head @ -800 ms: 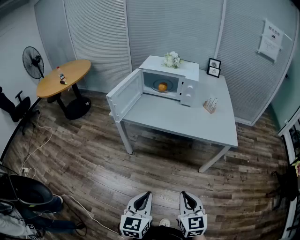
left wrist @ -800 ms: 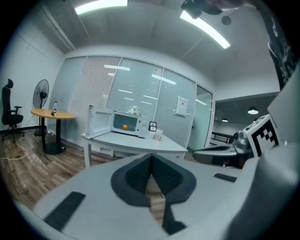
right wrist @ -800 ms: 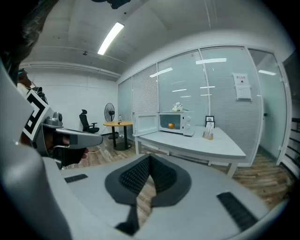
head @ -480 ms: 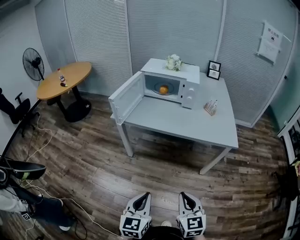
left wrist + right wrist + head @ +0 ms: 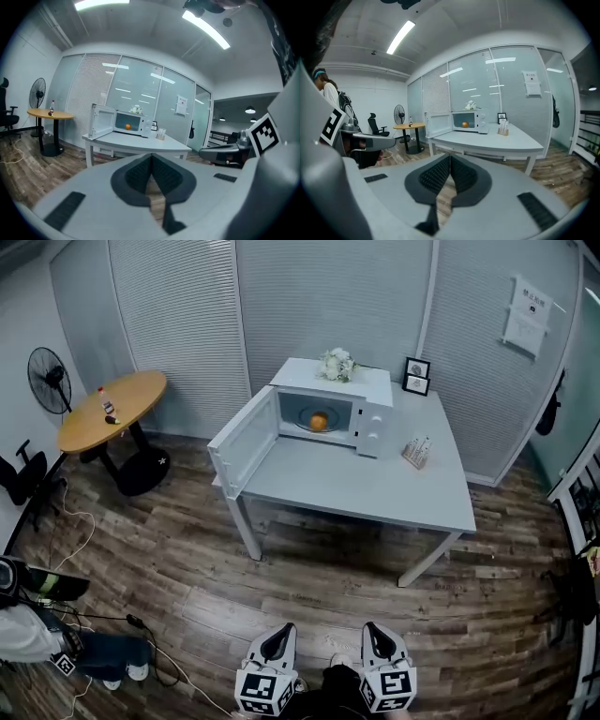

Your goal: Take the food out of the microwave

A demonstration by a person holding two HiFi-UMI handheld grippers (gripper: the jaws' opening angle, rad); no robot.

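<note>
A white microwave [image 5: 367,401] stands at the back of a grey table [image 5: 375,488], its door [image 5: 242,441] swung open to the left. Inside sits an orange food item [image 5: 319,421] on a plate, also visible as the orange food [image 5: 128,126] in the left gripper view and the orange food [image 5: 465,124] in the right gripper view. My left gripper [image 5: 277,645] and right gripper [image 5: 378,641] hang side by side at the bottom of the head view, far from the table. Both are shut with nothing between the pads: left gripper [image 5: 151,159], right gripper [image 5: 450,161].
White flowers [image 5: 337,363] sit on top of the microwave, picture frames [image 5: 416,377] and a small holder [image 5: 416,451] on the table. A round wooden table [image 5: 112,412] and a fan [image 5: 49,379] stand at left. Cables [image 5: 80,521] trail over the wooden floor. A person [image 5: 37,634] crouches at bottom left.
The view has shifted slightly; table and microwave sit a little further left in the frame. The person at bottom left has moved. Both grippers stay shut and low.
</note>
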